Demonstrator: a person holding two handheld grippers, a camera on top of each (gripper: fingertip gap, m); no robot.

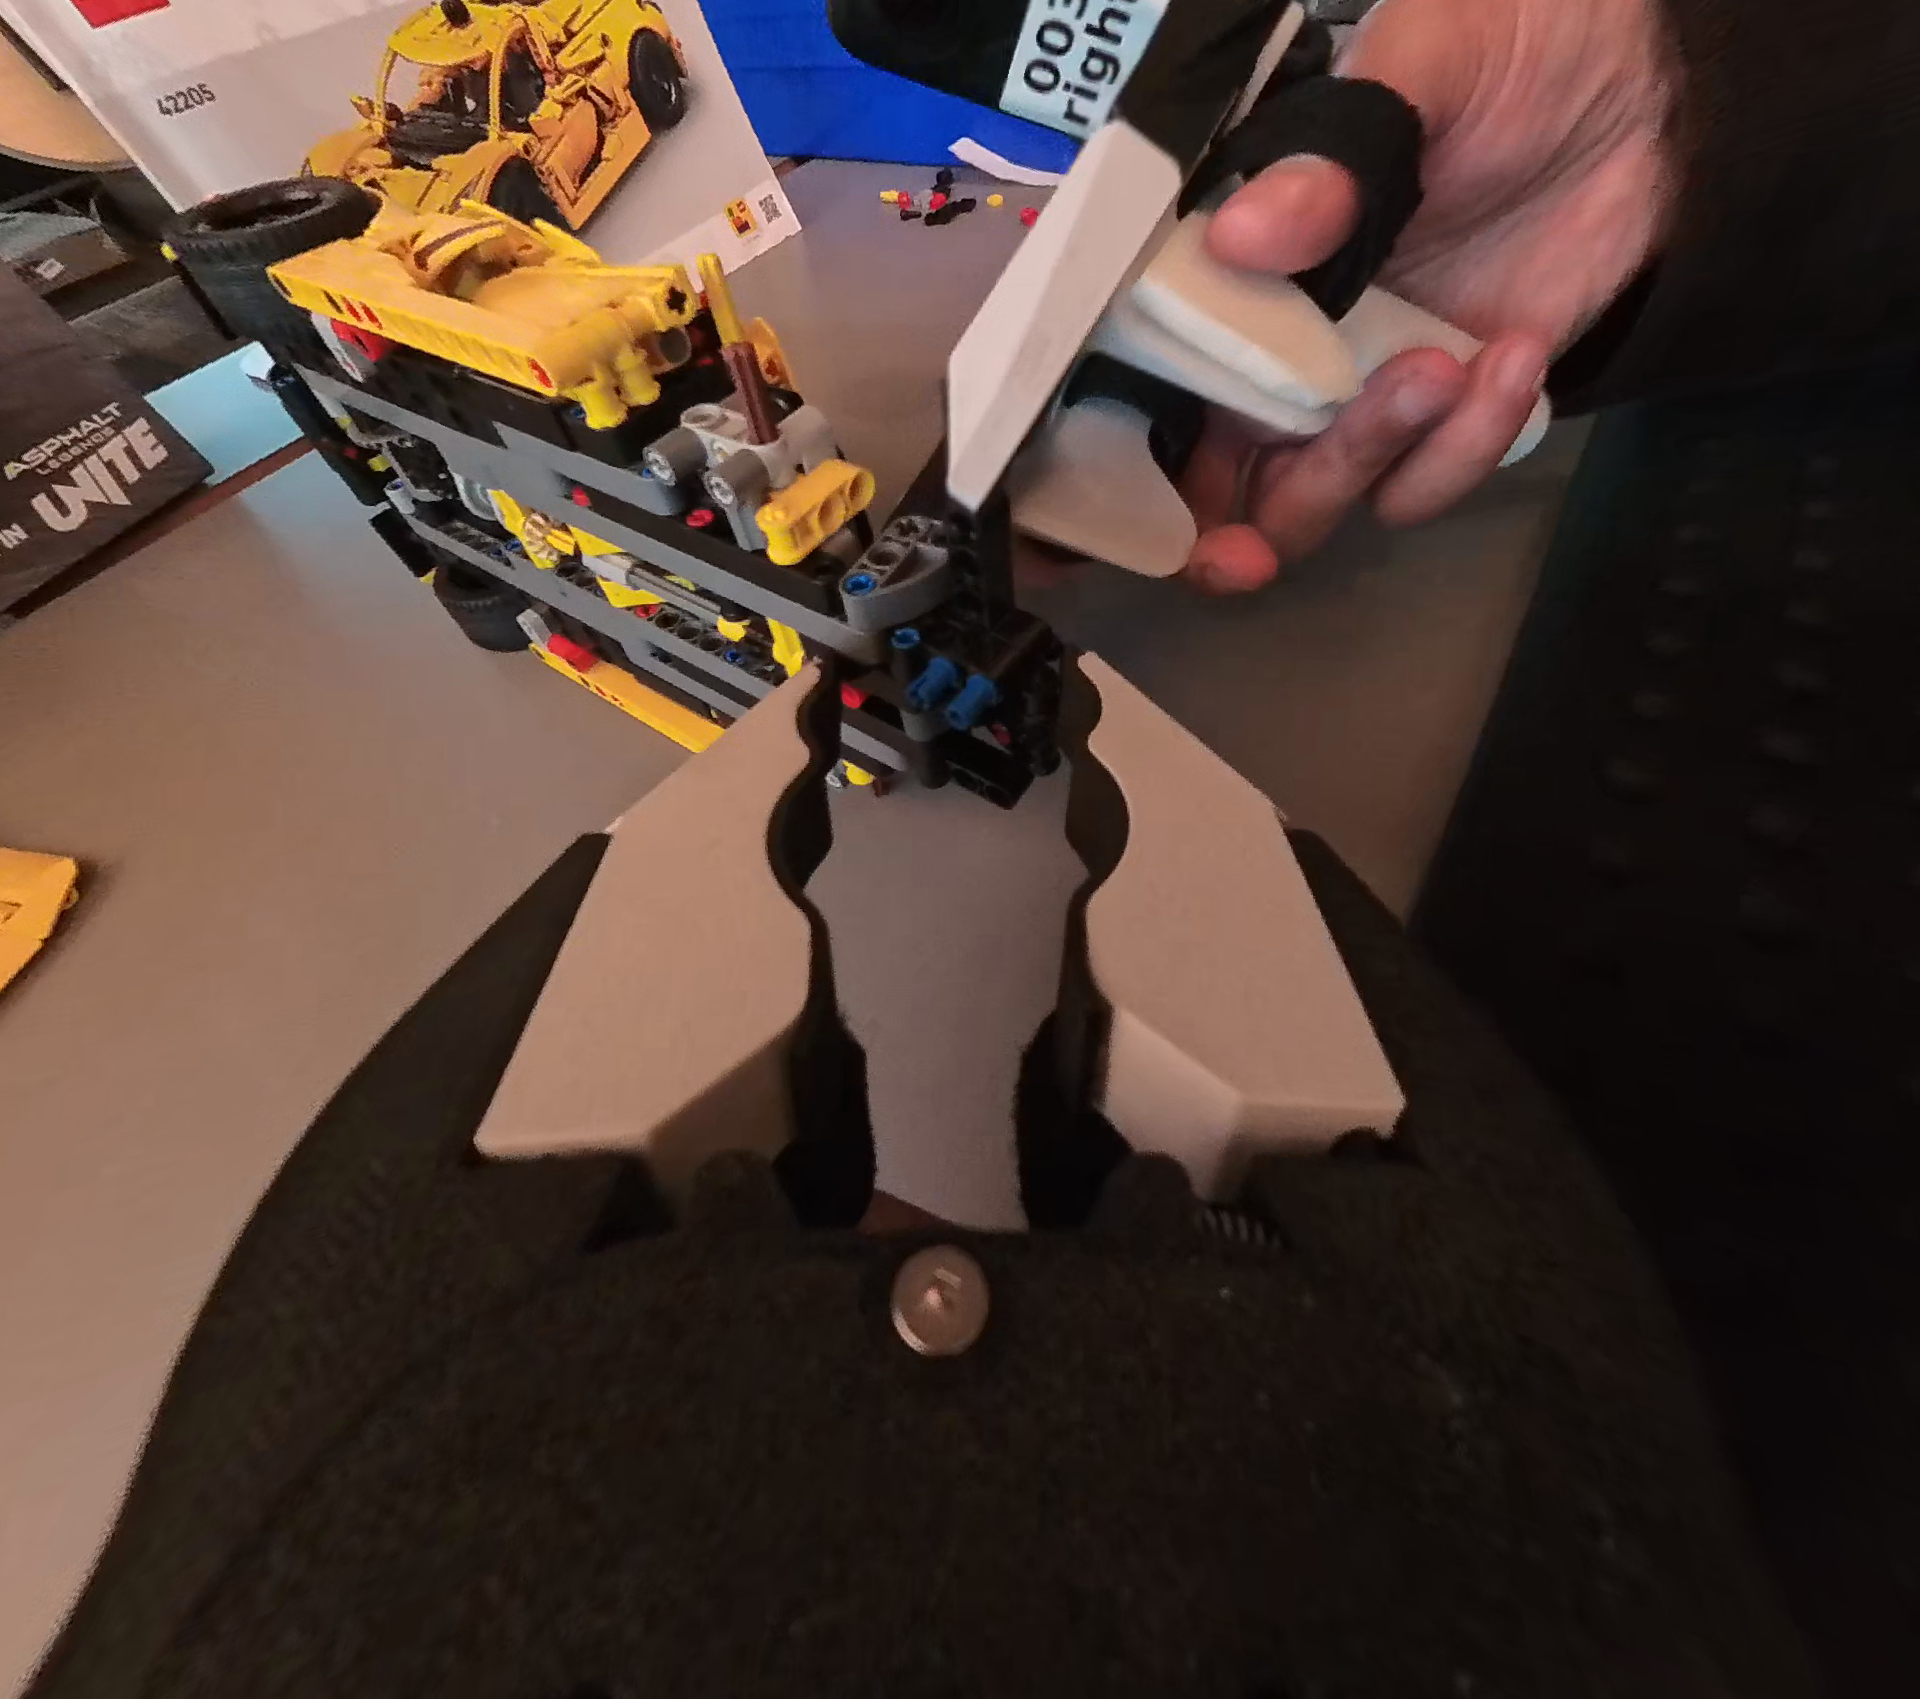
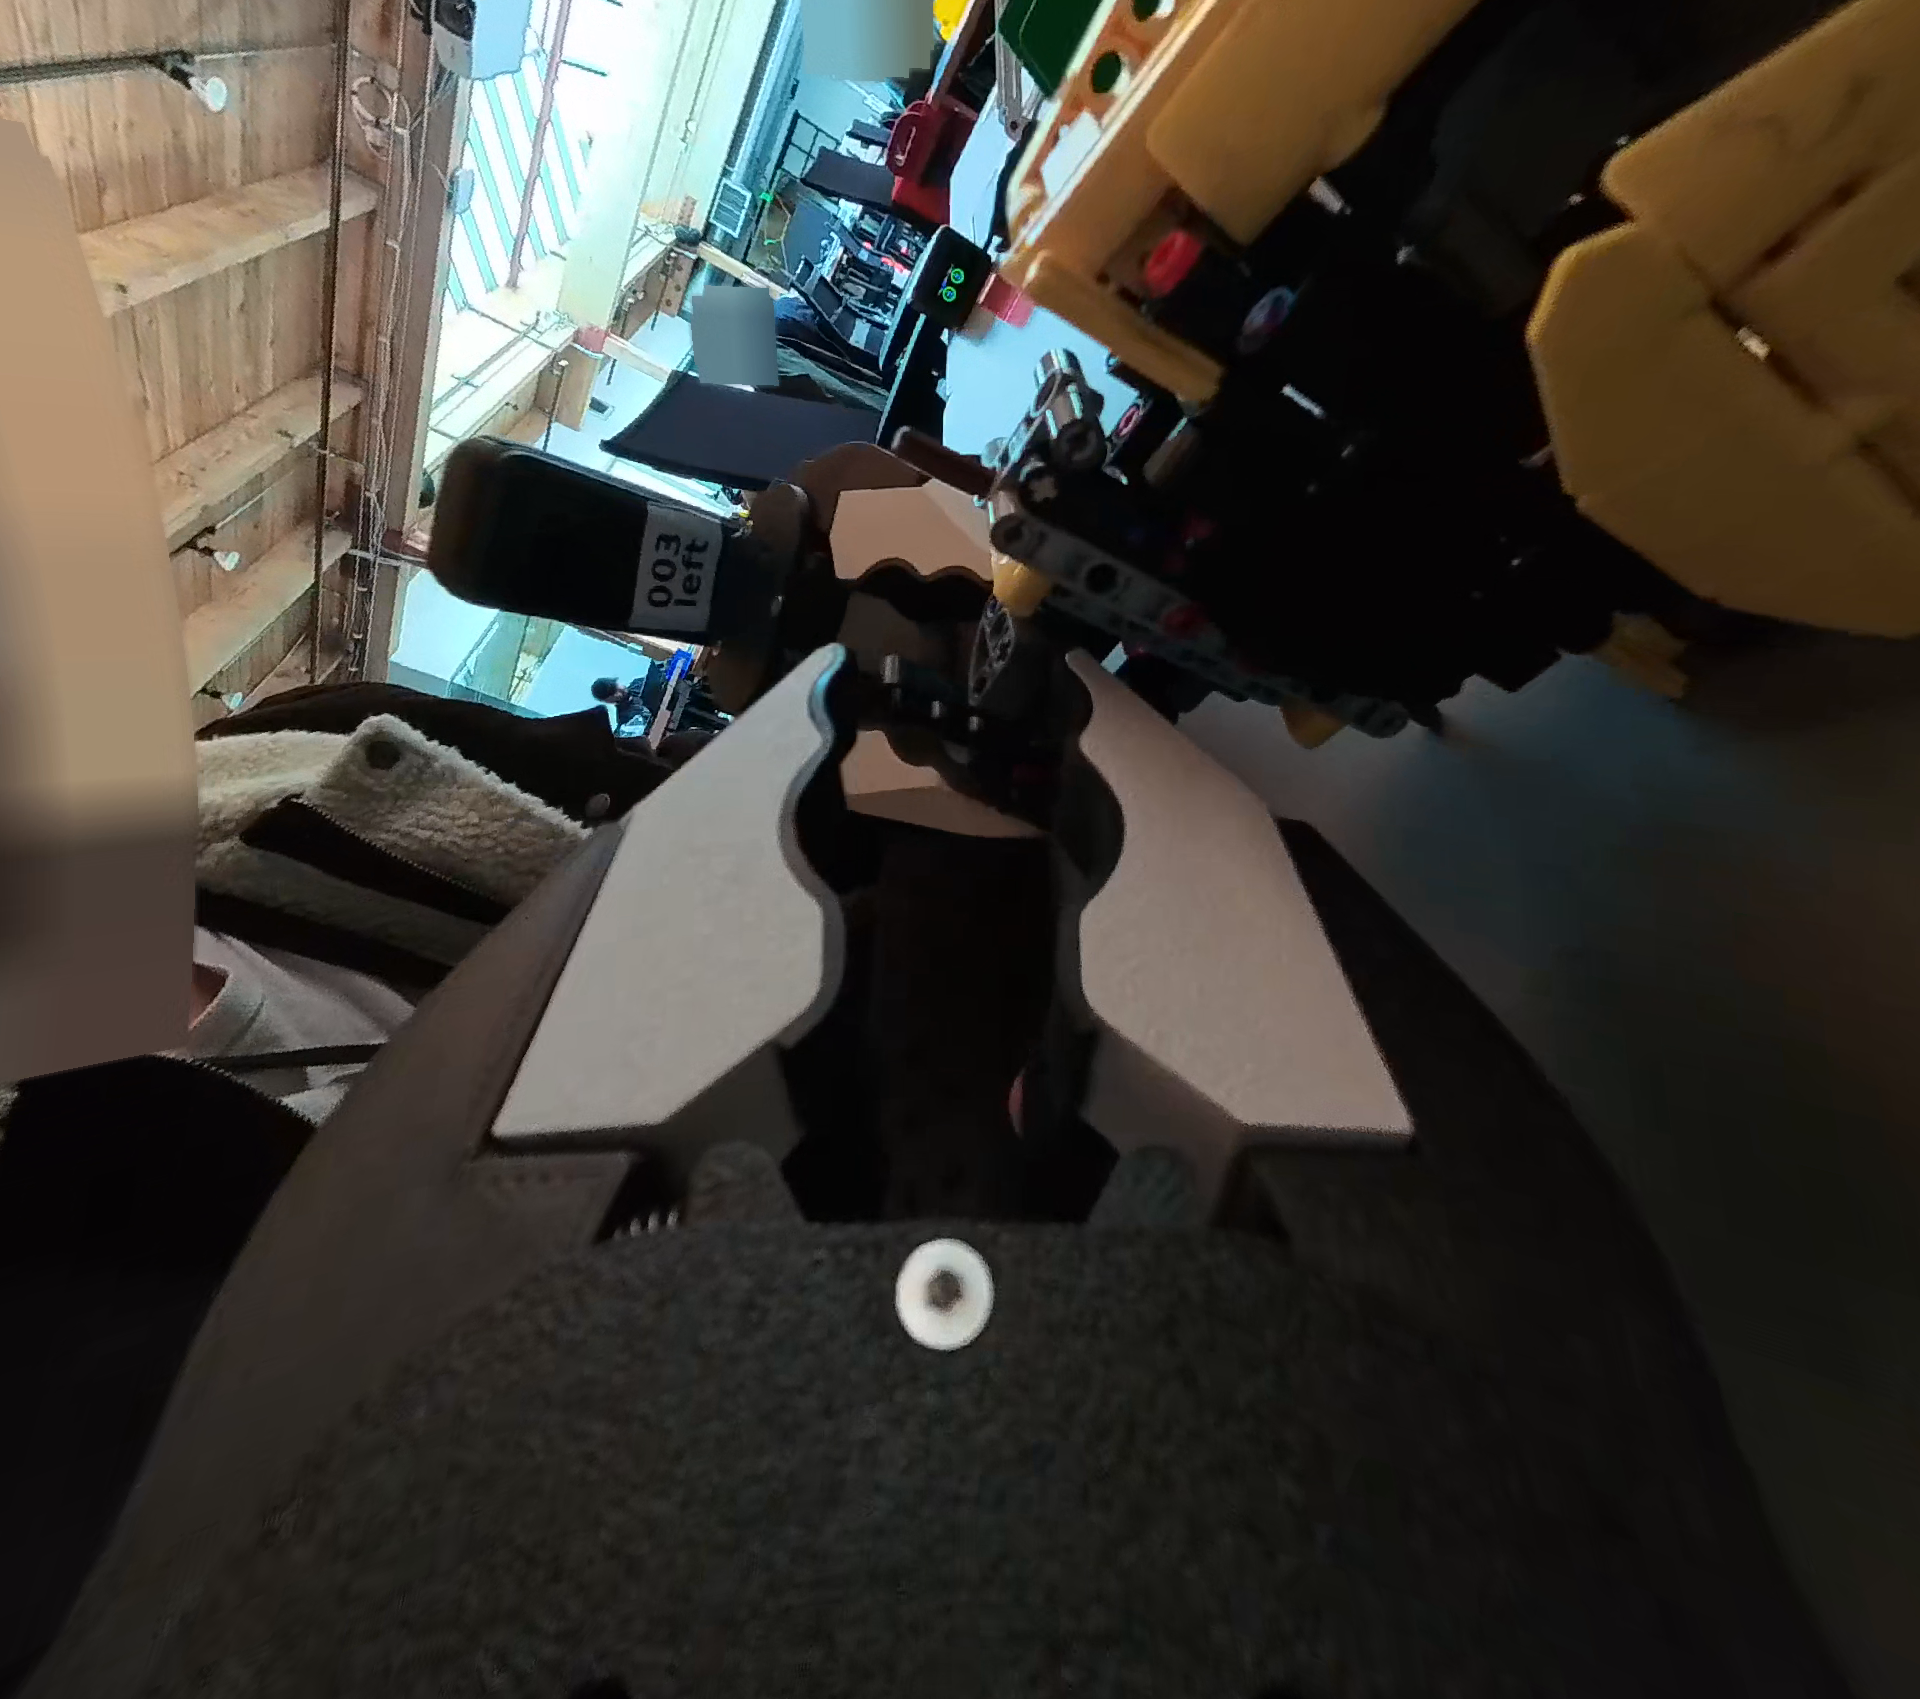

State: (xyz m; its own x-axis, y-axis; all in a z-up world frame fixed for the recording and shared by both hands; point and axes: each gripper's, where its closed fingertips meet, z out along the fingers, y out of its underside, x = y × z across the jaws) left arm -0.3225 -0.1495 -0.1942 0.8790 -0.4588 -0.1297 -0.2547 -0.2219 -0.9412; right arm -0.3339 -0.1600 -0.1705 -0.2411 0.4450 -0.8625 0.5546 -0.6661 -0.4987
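- Model car: a yellow, black and grey brick-built chassis lying on its side on the bench, running from 10 o'clock towards the centre of my left wrist view.
- Left gripper: my fingers are part-spread astride the model's black near end, with each tip pressed against a side, gripping it.
- Right gripper: it comes in from 2 o'clock, held by a hand. Its fingers flank a dark part at that same end, but I cannot tell whether they clamp it.
- Surroundings: an instruction booklet stands at 11 o'clock, with loose small pieces and a blue bin at 12.
- Hidden: the contact point is shadowed, and the right view is rotated and blurred.
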